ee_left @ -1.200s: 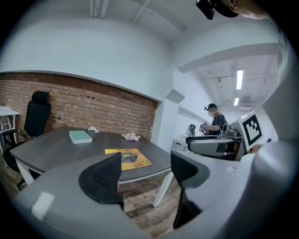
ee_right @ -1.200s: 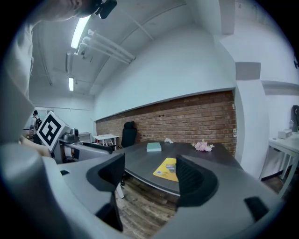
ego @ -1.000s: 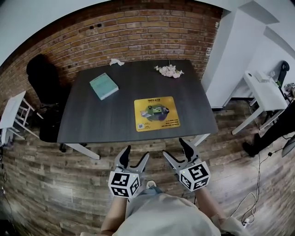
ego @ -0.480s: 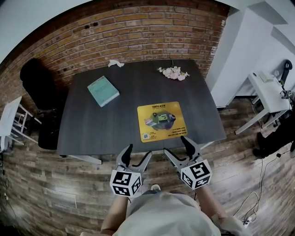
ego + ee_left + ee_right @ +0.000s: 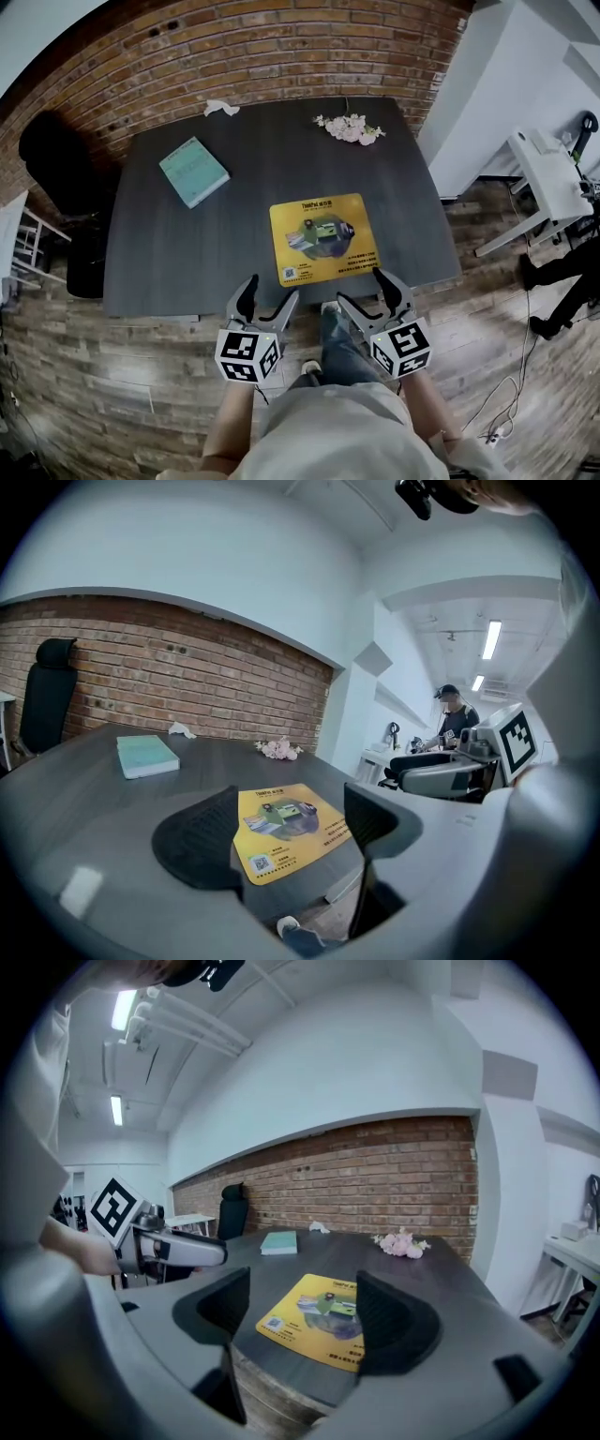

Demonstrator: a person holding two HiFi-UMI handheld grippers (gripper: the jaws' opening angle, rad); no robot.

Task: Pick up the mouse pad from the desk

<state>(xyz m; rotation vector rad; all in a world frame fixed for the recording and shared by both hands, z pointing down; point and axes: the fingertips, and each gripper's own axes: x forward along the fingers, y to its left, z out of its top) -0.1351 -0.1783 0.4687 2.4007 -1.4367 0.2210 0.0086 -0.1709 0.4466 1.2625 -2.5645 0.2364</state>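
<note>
Jaws are standing apart on left gripper [image 5: 270, 291] and right gripper [image 5: 363, 289], both hovering level-ish, pointing slightly down at pad [image 5: 322, 239] (untouched) on desk [image 5: 197, 244].

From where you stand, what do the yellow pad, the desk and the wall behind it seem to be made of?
Mouse pad: thin, flat, matte printed sheet; probably cloth over rubber, though the look leaves that open.
Desk: dark grey top with faint grain streaks, dull finish; wood or wood-look laminate.
Wall: bare red-brown brick, pale mortar lines showing.
</note>
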